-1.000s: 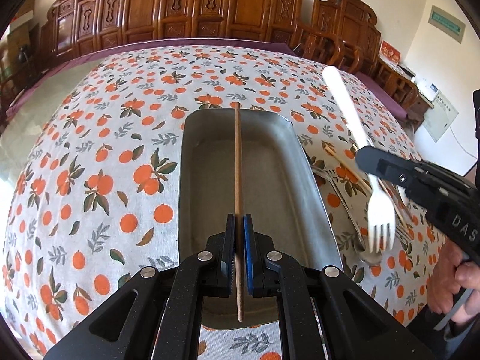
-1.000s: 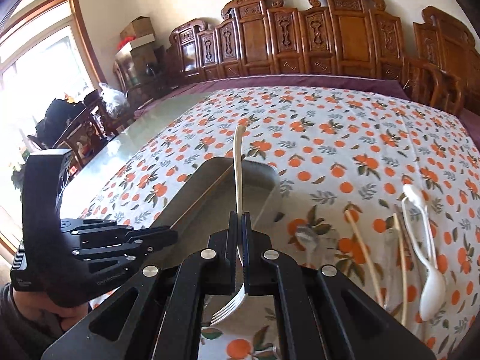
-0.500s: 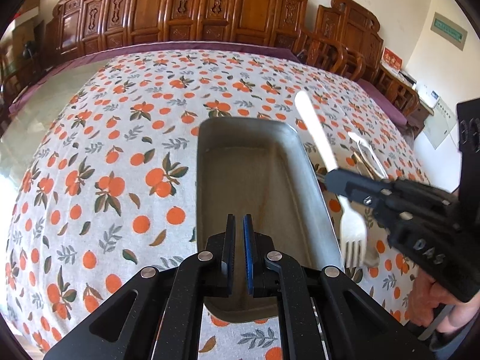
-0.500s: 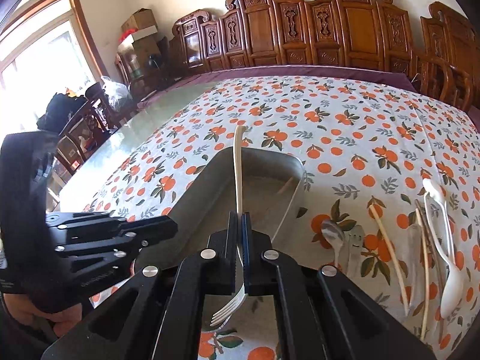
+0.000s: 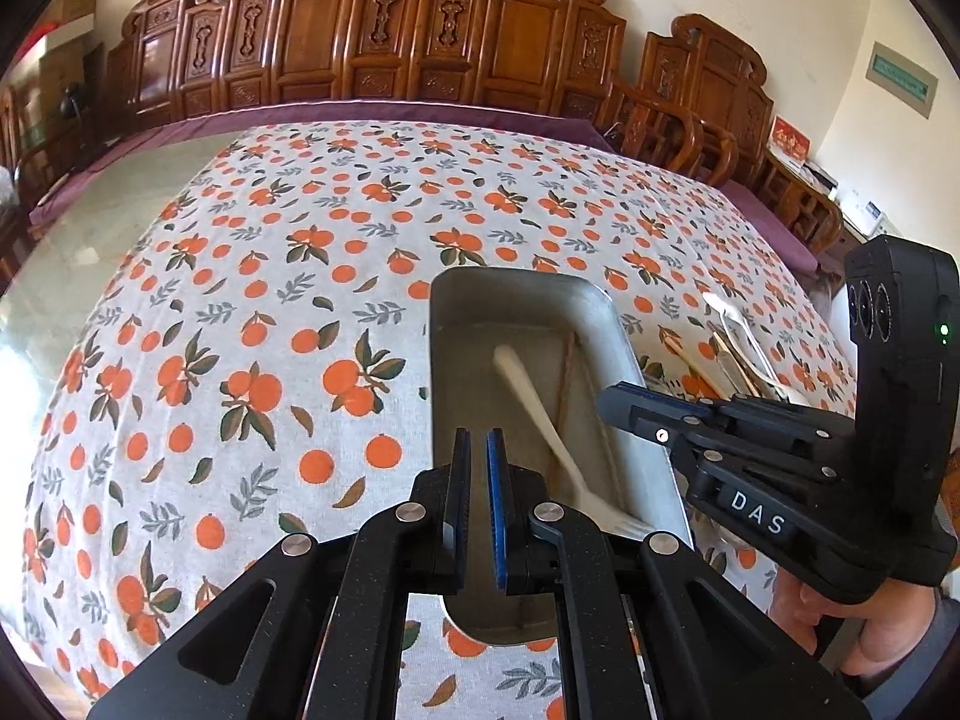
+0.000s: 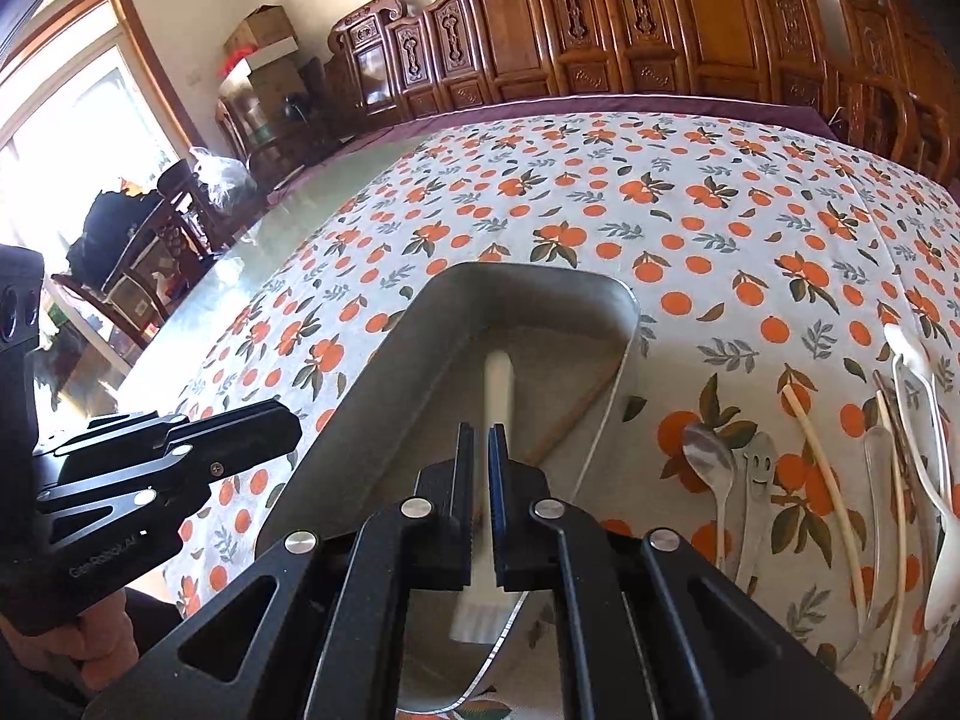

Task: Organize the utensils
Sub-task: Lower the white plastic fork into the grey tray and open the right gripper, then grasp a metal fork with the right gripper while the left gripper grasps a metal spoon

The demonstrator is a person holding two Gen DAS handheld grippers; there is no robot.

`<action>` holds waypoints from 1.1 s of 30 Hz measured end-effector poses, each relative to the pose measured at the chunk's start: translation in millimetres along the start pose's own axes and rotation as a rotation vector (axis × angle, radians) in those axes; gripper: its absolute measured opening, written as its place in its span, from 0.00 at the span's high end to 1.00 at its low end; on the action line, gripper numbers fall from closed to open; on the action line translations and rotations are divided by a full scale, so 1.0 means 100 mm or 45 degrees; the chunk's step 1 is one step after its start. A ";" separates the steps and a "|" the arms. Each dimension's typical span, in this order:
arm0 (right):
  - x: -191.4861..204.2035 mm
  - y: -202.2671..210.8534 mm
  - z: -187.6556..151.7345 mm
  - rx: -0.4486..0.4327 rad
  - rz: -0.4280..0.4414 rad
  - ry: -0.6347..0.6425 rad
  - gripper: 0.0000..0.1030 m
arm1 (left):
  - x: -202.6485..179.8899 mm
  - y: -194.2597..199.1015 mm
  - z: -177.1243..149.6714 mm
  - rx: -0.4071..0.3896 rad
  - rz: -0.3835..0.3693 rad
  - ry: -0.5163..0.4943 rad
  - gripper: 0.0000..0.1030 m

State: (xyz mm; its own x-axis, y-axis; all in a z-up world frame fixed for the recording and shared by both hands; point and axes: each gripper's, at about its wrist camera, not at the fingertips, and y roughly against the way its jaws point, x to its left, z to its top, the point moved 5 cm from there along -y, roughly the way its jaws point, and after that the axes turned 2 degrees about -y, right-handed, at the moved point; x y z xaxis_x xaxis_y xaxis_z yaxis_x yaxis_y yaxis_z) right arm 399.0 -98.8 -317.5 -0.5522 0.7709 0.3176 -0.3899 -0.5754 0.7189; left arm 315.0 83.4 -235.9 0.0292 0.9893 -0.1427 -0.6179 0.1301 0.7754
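Two grippers lettered "DAS" [image 5: 757,513] and "GenRobot.AI" [image 6: 108,561].

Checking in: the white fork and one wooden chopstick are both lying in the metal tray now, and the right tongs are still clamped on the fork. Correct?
Not quite. In the right wrist view the right tongs stand slightly apart with nothing between them; the white fork lies free in the metal tray. The wooden chopstick is in the tray too, as you said.
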 end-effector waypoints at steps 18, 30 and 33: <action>-1.02 1.18 -0.11 -0.157 -0.304 0.048 0.93 | -0.62 0.07 0.06 -0.058 -0.093 -0.121 0.72; -1.49 1.03 -0.46 -0.094 -0.389 -0.023 0.88 | -0.90 0.03 0.03 -0.054 -0.120 -0.158 0.46; -1.54 0.91 -0.55 -0.050 -0.386 -0.033 0.87 | -0.94 0.02 0.01 -0.053 -0.117 -0.167 0.42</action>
State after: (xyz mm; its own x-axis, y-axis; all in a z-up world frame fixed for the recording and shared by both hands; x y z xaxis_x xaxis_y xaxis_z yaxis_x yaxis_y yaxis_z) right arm 408.3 -284.8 -334.6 -0.3875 0.9155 0.1080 -0.5626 -0.3276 0.7591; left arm 312.0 -9.0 -220.2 0.1877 0.9738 -0.1285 -0.6399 0.2205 0.7361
